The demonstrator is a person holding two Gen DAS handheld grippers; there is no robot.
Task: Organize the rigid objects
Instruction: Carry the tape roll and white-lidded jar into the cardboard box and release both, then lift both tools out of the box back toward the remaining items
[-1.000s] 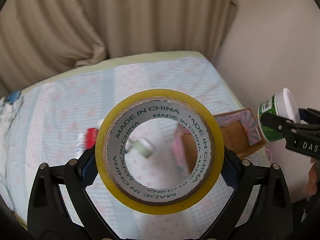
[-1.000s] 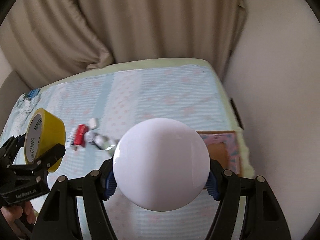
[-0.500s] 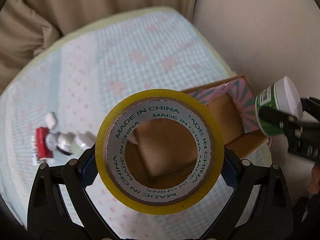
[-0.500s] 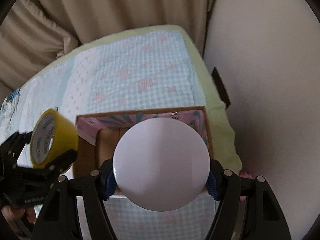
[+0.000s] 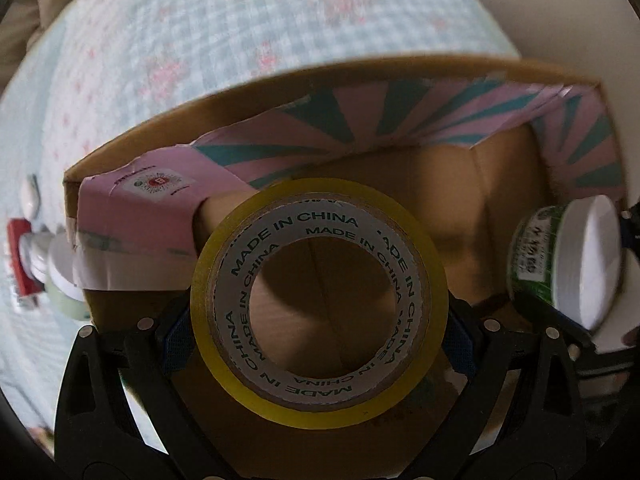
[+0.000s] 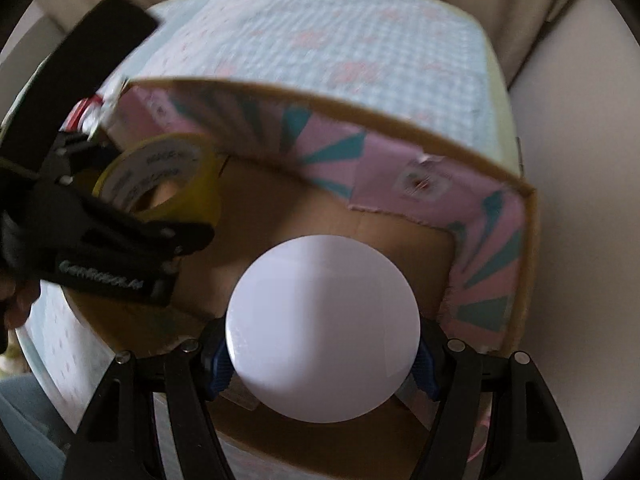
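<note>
My left gripper (image 5: 318, 326) is shut on a yellow tape roll (image 5: 320, 400) printed "MADE IN CHINA", held inside the open cardboard box (image 5: 440, 184) with pink and teal flaps. My right gripper (image 6: 322, 354) is shut on a white-lidded jar (image 6: 322, 320), also down in the box (image 6: 360, 116). The jar shows its green label in the left wrist view (image 5: 560, 264), to the right of the tape. The tape roll and left gripper show in the right wrist view (image 6: 160, 176) at the box's left side.
The box sits on a bed with a blue checked cover (image 5: 240, 20). A red item (image 5: 20, 264) and small white containers (image 5: 60, 276) lie on the cover left of the box. A pale wall (image 6: 580, 200) runs along the right.
Both grippers moved forward and down, from above the box into it, carrying the tape roll and jar. The loose items on the cover have slid to the left edge of view.
</note>
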